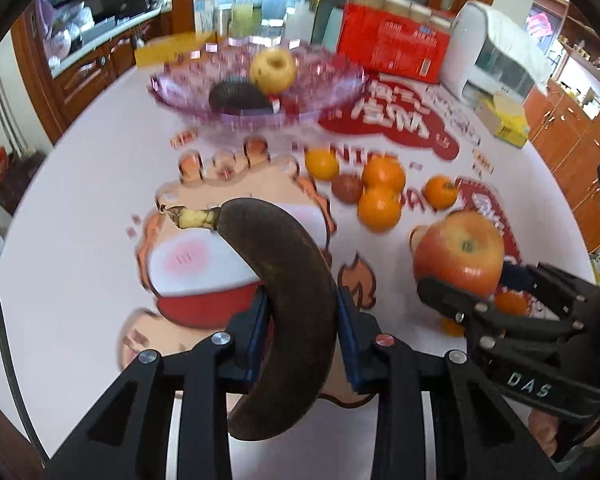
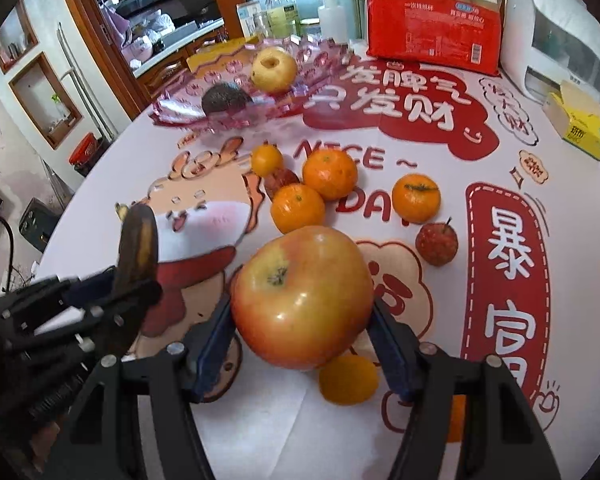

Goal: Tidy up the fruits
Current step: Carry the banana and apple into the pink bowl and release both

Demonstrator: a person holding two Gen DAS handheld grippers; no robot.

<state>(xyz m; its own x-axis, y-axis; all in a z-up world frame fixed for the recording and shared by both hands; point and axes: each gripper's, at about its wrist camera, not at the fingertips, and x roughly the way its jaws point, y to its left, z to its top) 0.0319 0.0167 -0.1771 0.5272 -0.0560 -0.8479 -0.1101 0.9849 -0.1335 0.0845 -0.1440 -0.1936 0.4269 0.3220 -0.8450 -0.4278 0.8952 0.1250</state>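
Observation:
My left gripper (image 1: 302,312) is shut on a dark overripe banana (image 1: 284,280) and holds it above the table. My right gripper (image 2: 302,320) is shut on a large red apple (image 2: 302,298), also off the table; apple and gripper show at the right of the left wrist view (image 1: 458,254). A pink glass fruit bowl (image 1: 332,80) stands at the back with a yellow apple (image 1: 273,70) and a dark avocado (image 1: 238,98) in it. Several oranges (image 2: 330,174) and two small red fruits (image 2: 436,244) lie on the table between the grippers and the bowl.
The table has a white cloth with red print (image 2: 508,264). At the back stand a red package (image 2: 432,32), bottles (image 2: 280,8), a white appliance (image 2: 548,32) and a yellow box (image 2: 580,124). Wooden cabinets (image 1: 92,68) line the room. One orange (image 2: 348,380) lies under the right gripper.

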